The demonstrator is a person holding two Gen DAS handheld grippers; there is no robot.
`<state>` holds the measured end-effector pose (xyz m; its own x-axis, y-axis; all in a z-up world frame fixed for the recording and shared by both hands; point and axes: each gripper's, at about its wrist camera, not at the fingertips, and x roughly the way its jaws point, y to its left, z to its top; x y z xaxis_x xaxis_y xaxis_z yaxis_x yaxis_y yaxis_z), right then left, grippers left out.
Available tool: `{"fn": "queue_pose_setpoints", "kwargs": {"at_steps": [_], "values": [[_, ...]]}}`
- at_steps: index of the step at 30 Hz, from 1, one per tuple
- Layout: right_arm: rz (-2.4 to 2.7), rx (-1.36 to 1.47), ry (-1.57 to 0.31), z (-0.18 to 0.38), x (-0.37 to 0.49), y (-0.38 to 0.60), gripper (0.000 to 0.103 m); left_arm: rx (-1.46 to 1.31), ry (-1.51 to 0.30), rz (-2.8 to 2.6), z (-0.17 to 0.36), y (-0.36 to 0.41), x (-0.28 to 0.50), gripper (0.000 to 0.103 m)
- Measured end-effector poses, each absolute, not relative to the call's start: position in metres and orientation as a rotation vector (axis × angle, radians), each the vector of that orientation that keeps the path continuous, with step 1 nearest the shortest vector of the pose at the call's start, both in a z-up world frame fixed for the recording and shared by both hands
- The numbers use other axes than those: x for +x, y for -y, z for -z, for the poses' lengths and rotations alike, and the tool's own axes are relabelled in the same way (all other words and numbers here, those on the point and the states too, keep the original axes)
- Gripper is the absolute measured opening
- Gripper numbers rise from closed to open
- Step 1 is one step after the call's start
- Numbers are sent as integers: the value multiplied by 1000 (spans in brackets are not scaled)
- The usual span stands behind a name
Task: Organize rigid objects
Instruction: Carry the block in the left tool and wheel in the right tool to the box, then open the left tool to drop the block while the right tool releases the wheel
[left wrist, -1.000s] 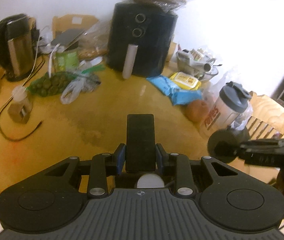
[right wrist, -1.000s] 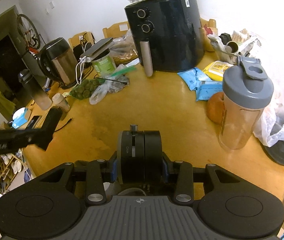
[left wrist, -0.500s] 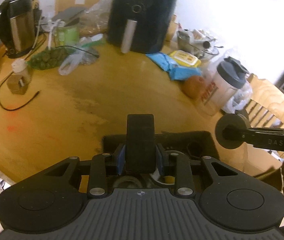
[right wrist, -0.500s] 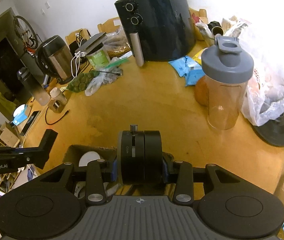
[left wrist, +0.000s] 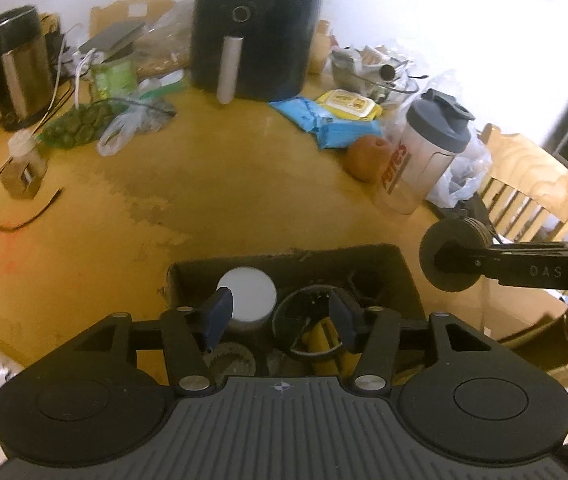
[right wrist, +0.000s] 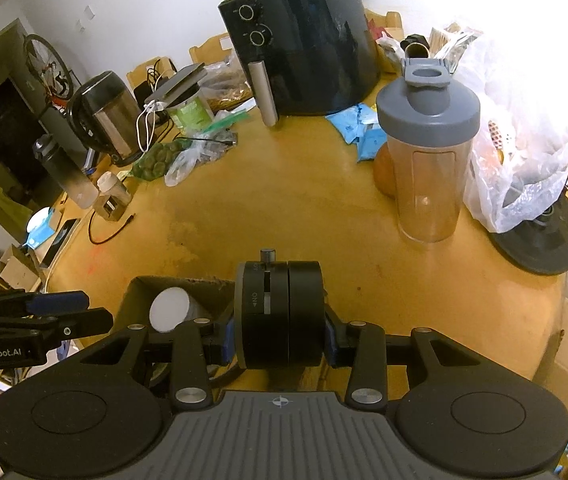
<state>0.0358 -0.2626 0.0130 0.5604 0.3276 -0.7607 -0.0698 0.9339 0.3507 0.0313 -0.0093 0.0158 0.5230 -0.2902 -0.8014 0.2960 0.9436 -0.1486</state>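
A black round weight (right wrist: 280, 314) is clamped between the pads of the right gripper (right wrist: 280, 340), just beside the right edge of the cardboard box (left wrist: 399, 276) at the table's (right wrist: 303, 216) near edge. Over that box the left gripper (left wrist: 280, 320) is held; its jaws have just been opening, nothing gripped. A white-lidded jar (left wrist: 247, 294) is seen inside the box.

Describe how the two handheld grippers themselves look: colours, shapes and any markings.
Both the left gripper and the right gripper are black, with a grey ribbed plate at the base, two round black discs at its sides, angled link arms with silver pivot screws, and blue pads inside the fingers. Seen from the side, the left gripper's body reads "GenRobot.AI" in white.
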Motion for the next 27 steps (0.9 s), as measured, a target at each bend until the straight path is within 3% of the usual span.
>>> {"fn": "queue_pose_setpoints", "kwargs": {"at_steps": [27], "values": [[-279, 278, -1014, -5, 37, 232, 43, -59, -999, 221, -8, -15, 2, 53]]}}
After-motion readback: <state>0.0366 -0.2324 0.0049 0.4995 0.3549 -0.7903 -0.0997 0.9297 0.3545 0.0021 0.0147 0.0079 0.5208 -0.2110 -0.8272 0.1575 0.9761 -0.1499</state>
